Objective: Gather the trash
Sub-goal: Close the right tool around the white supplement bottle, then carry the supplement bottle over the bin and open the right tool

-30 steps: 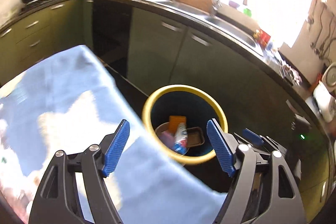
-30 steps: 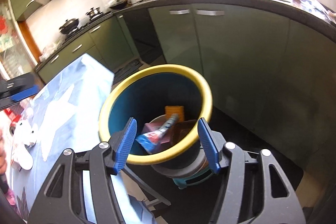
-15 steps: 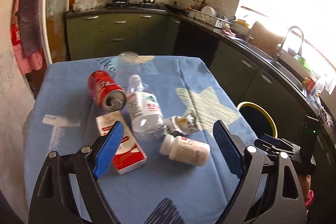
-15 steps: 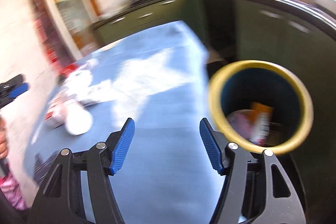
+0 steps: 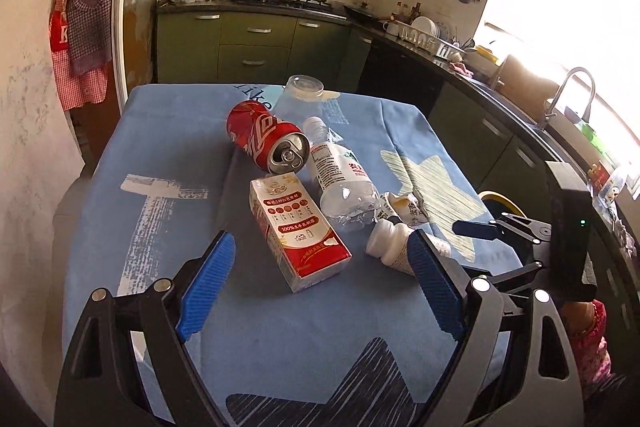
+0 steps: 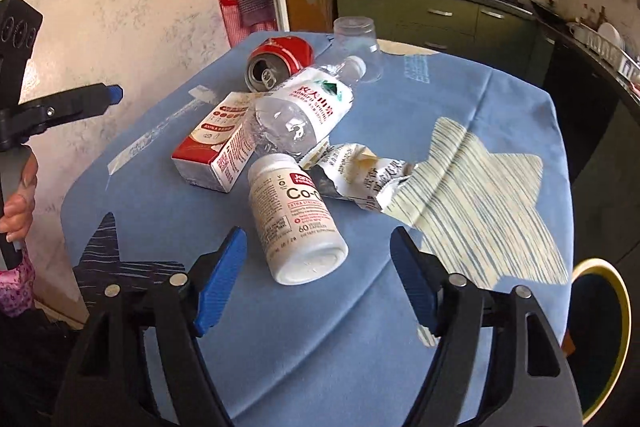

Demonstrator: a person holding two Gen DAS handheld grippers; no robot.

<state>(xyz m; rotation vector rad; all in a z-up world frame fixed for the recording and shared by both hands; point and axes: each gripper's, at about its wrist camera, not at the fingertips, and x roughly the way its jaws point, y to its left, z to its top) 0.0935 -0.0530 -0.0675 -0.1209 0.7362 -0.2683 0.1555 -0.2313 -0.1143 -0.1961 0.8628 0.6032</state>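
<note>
Trash lies on the blue-clothed table: a red soda can, a clear water bottle, a red and white carton, a white pill bottle, a torn wrapper and an upturned clear cup. My left gripper is open and empty, just short of the carton. My right gripper is open and empty, with the pill bottle lying just ahead between its fingers. The carton, water bottle, can and wrapper lie beyond.
The yellow-rimmed bin stands on the floor off the table's right side. Green kitchen cabinets and a counter with a sink run behind and to the right. A wall borders the table's left.
Both grippers have swung away from over the bin to face the table. They now hover open in front of the trash pile, closer than half a second ago.
</note>
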